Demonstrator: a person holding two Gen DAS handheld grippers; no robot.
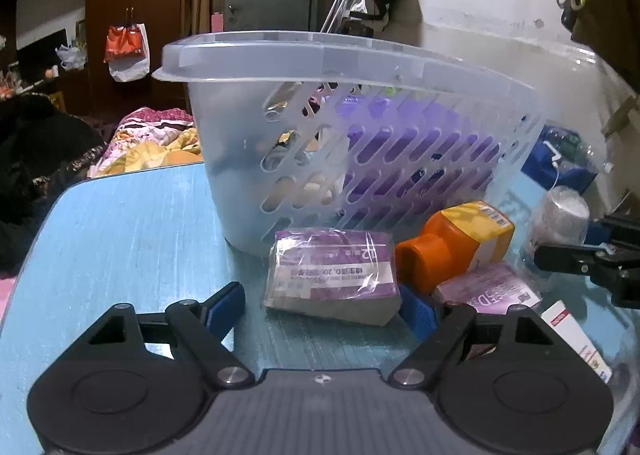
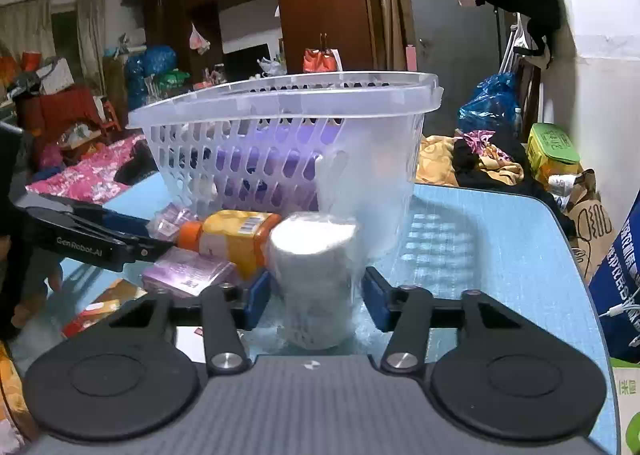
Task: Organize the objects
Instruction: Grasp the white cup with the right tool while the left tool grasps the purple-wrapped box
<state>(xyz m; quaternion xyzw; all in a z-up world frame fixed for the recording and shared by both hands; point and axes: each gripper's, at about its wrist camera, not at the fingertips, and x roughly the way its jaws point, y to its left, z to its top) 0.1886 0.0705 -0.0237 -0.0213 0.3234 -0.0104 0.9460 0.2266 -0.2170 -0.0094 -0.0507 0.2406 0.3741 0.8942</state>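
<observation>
A clear plastic basket (image 1: 280, 67) stands on the blue table (image 1: 120, 239), with purple boxes inside. In front of it lie a wrapped purple box (image 1: 332, 275), an orange-capped yellow bottle (image 1: 452, 247) and another purple box (image 1: 488, 291). My left gripper (image 1: 320, 305) is open, its fingers on either side of the wrapped purple box. In the right wrist view my right gripper (image 2: 316, 297) is open around a wrapped white roll (image 2: 314, 279) standing before the basket (image 2: 280, 103). The bottle (image 2: 232, 239) lies to its left.
A red-and-white carton (image 1: 576, 335) lies at the right of the table. Bedding and clothes (image 2: 472, 159) are piled beyond the table's far edge. A blue bag (image 2: 616, 279) stands at the right. The left gripper (image 2: 80, 239) shows at the left of the right view.
</observation>
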